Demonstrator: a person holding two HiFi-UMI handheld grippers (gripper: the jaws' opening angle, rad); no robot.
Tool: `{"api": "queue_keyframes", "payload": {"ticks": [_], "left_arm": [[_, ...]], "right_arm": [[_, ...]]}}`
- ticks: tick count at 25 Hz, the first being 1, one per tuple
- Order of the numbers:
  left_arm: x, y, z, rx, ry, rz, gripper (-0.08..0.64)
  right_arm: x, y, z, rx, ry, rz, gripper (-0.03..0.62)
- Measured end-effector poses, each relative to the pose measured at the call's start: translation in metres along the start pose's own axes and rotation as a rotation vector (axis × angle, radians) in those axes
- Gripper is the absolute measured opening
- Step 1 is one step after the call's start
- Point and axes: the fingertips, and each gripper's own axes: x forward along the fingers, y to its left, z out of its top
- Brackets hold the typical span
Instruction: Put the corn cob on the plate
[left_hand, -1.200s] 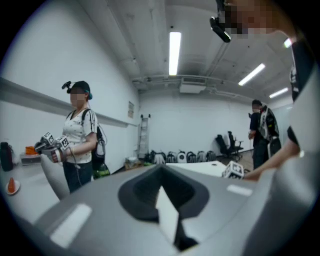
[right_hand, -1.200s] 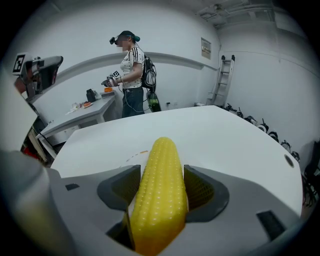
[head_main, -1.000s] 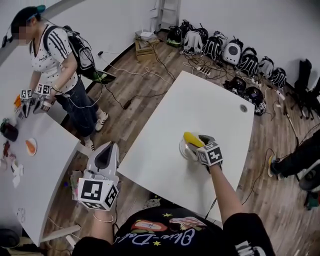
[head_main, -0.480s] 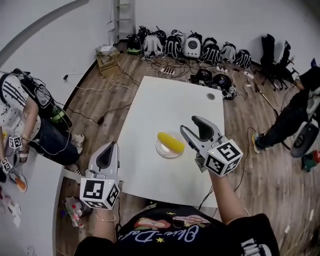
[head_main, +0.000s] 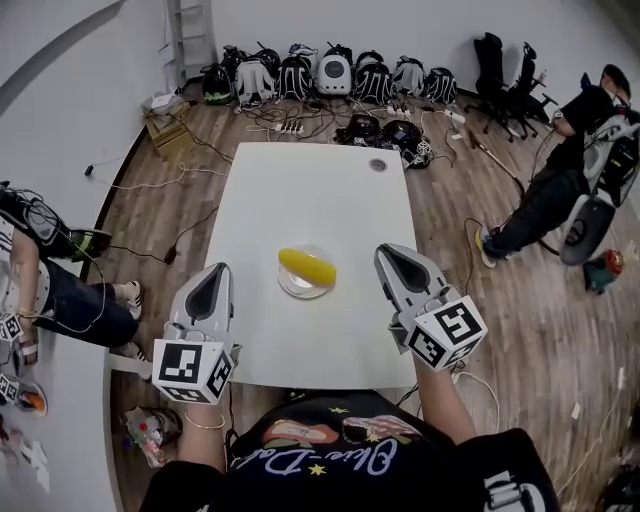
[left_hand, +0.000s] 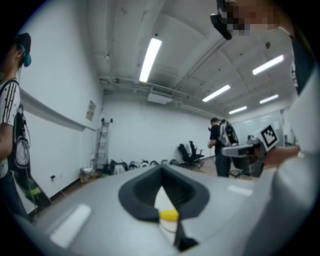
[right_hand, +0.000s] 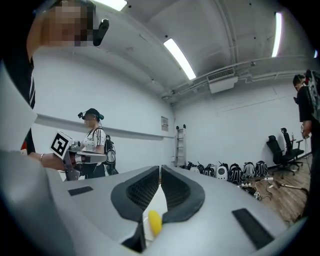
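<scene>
A yellow corn cob (head_main: 307, 267) lies on a small clear plate (head_main: 288, 291) in the near half of the white table (head_main: 300, 180). My right gripper (head_main: 390, 252) is held level just right of the plate and apart from it. Its jaws are closing and look pressed together in the right gripper view (right_hand: 160, 172), with nothing between them. My left gripper (head_main: 212, 275) hovers at the table's left edge, shut and empty. Both gripper views look over the jaws at the corn cob (left_hand: 169, 215) (right_hand: 154, 222) beyond.
Several backpacks (head_main: 330, 70) and cables line the far wall, with a ladder (head_main: 185, 30) at the back left. One person (head_main: 575, 150) stands at the right. Another person (head_main: 40, 270) stands at the left beside a second table.
My right gripper let go of the corn cob on the plate, rose, drew back and closed its jaws. My left gripper moved toward the table. The head view swung round.
</scene>
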Motion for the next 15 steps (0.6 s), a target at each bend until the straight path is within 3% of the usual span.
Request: {"api": "queue_keyframes", "payload": {"ticks": [7, 15], "left_arm": [[0.002, -0.01, 0.005, 0.002, -0.004, -0.032, 0.001], [0.0, -0.012, 0.001, -0.004, 0.006, 0.004, 0.002]], "right_arm": [[-0.015, 0.003, 0.0, 0.017, -0.005, -0.02, 0.02], [-0.013, -0.015, -0.018, 0.05, 0.027, -0.015, 0.017]]}}
